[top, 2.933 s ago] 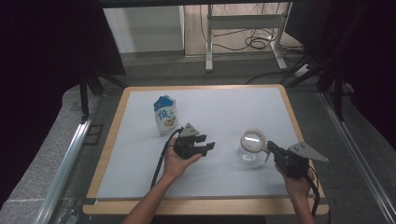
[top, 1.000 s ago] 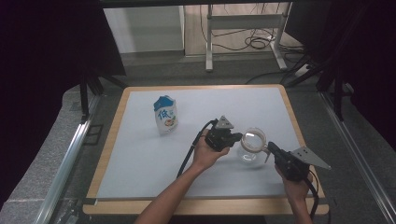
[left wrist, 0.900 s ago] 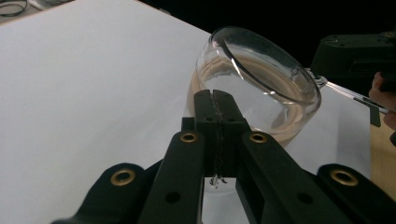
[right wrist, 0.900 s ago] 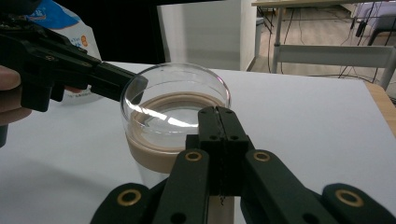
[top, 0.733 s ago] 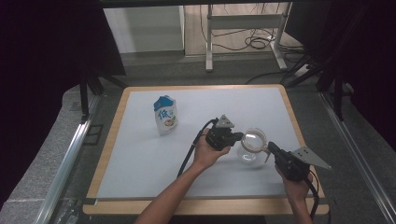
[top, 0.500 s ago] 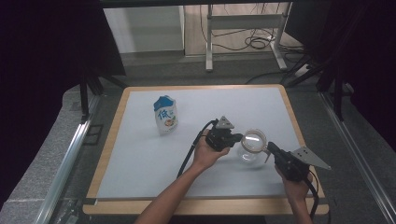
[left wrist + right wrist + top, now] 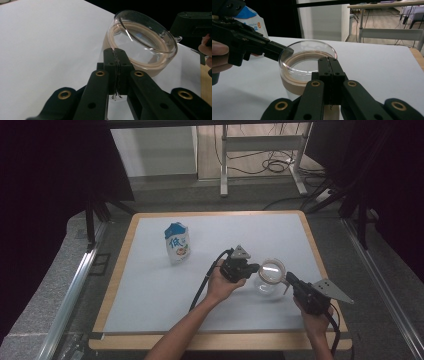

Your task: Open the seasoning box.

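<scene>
With the left gripper point(image 7: 256, 267) now brought across from the table's middle and pinching the glass jar's point(image 7: 270, 279) near rim opposite the right gripper point(image 7: 287, 279), both jaws pressed on glass, a two-handed lift looks ready.

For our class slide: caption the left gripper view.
Left gripper, jaws shut on the rim of a glass jar on the white table.

Black jaws, brass-ringed screws, grey three-cornered plate point(image 7: 327, 289), black cables
</scene>
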A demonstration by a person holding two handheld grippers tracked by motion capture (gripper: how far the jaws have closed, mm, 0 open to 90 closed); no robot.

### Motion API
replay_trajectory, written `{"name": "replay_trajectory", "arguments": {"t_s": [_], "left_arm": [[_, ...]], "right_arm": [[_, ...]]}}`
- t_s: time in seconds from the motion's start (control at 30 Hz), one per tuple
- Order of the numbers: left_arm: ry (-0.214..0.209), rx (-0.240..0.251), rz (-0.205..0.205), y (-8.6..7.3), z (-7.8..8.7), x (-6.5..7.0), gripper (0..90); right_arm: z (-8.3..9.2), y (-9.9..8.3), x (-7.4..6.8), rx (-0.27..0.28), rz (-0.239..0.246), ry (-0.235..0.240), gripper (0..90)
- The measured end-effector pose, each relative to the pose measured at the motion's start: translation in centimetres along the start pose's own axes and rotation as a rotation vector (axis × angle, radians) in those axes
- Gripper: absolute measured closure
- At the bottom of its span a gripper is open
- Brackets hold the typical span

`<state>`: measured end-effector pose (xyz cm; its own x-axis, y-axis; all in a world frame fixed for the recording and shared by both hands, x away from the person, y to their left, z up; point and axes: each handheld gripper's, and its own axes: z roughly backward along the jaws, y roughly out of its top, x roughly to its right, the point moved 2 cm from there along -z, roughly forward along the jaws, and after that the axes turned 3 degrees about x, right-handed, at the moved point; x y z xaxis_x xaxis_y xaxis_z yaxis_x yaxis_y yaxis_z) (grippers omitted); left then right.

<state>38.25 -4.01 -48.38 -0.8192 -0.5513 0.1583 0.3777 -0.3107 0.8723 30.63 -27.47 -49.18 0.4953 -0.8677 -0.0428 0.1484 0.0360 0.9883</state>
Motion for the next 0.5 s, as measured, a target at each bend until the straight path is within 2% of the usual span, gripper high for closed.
{"name": "replay_trajectory", "arguments": {"t_s": [0.27, 0.43, 0.5], "left_arm": [[0.011, -0.001, 0.014, -0.53, 0.41, -0.59, 88.6], [0.019, 0.0, 0.016, -0.78, 0.59, -0.76, 88.7], [0.02, -0.001, 0.016, -0.82, 0.59, -0.79, 88.7]], "right_arm": [[0.14, 0.77, -0.3, -0.043, 0.042, -0.016, 90.0], [-0.13, 0.91, -0.36, -0.054, 0.042, -0.017, 90.0], [-0.21, 0.97, -0.52, -0.064, 0.063, -0.025, 90.0]]}}
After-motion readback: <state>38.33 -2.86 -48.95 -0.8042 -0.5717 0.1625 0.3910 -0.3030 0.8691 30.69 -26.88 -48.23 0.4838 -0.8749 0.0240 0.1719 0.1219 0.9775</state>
